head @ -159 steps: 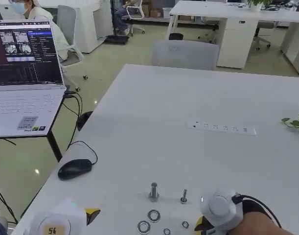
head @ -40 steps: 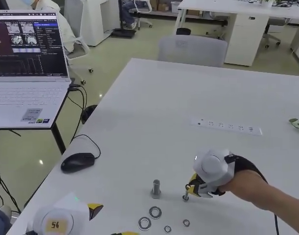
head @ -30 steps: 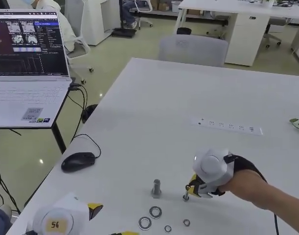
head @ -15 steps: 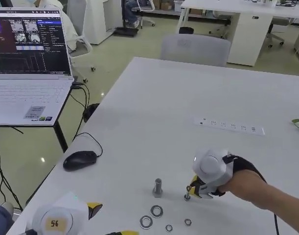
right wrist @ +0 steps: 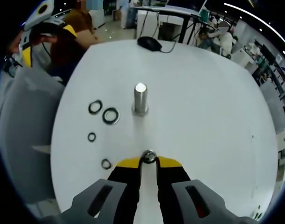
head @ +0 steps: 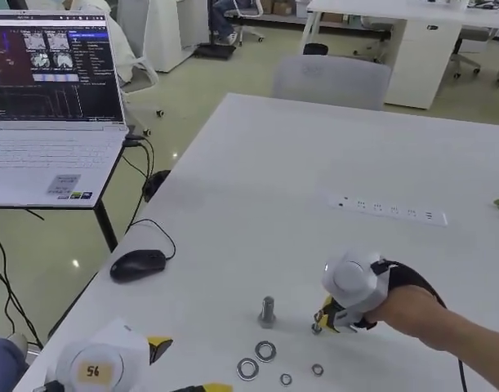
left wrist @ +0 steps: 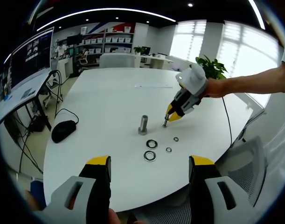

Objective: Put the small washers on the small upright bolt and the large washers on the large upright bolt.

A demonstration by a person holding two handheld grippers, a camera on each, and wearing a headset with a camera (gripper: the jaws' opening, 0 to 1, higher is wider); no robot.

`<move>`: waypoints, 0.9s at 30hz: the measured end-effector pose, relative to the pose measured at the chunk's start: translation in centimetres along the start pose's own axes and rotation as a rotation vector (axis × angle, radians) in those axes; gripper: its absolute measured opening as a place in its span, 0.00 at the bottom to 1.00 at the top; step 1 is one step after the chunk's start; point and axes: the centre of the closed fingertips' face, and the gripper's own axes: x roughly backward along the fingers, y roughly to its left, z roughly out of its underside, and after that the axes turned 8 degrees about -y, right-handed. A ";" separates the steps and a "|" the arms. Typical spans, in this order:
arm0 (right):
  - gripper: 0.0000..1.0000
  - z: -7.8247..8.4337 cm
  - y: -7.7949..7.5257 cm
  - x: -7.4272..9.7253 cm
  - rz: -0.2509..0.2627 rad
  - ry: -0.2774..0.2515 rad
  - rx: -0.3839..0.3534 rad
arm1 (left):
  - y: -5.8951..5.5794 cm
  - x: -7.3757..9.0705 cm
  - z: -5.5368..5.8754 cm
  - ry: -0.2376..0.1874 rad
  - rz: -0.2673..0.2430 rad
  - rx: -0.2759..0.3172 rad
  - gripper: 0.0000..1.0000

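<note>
Large silver ring-shaped washers [head: 265,351], two of them, lie just beside each other on the white table [head: 314,163]. They are to the right of the left gripper [left wrist: 149,161], whose yellow-tipped jaws stand wide apart with nothing between them. Just behind the two rings stands the large upright silver bolt [head: 268,310]. Further right lie two small silver washers [head: 285,380], a little apart. Then comes the small upright bolt [head: 316,328]. The right gripper [right wrist: 149,161] is at its top, jaws clenched on a small silver round piece [right wrist: 149,157]. I cannot tell if this is a washer or the bolt's own head.
</note>
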 end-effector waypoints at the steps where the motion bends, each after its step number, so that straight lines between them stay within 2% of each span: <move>1: 0.13 0.1 0.0 -0.2 0.000 0.003 0.000 | 0.0 0.0 0.0 0.000 -0.001 0.002 0.67; 5: 0.13 0.5 0.1 -0.6 -0.005 0.012 -0.009 | 0.1 0.1 0.2 0.003 -0.002 0.003 0.67; 8: 0.06 0.9 0.3 -0.8 -0.005 0.019 0.011 | 0.1 0.1 0.3 0.003 -0.005 0.005 0.67; 12: 0.08 1.7 0.4 -1.4 -0.006 0.034 -0.021 | 0.2 0.2 0.4 0.005 -0.007 0.007 0.67; 18: 0.08 2.1 0.6 -1.9 -0.005 0.026 -0.047 | 0.2 0.5 0.4 0.003 -0.019 0.011 0.67; 22: 0.09 2.2 0.7 -1.8 -0.001 0.020 -0.057 | 0.0 0.7 0.4 0.002 -0.025 0.013 0.67; 27: 0.11 2.0 1.1 -0.7 0.014 -0.005 -0.097 | -0.5 0.8 0.3 -0.004 -0.026 0.005 0.67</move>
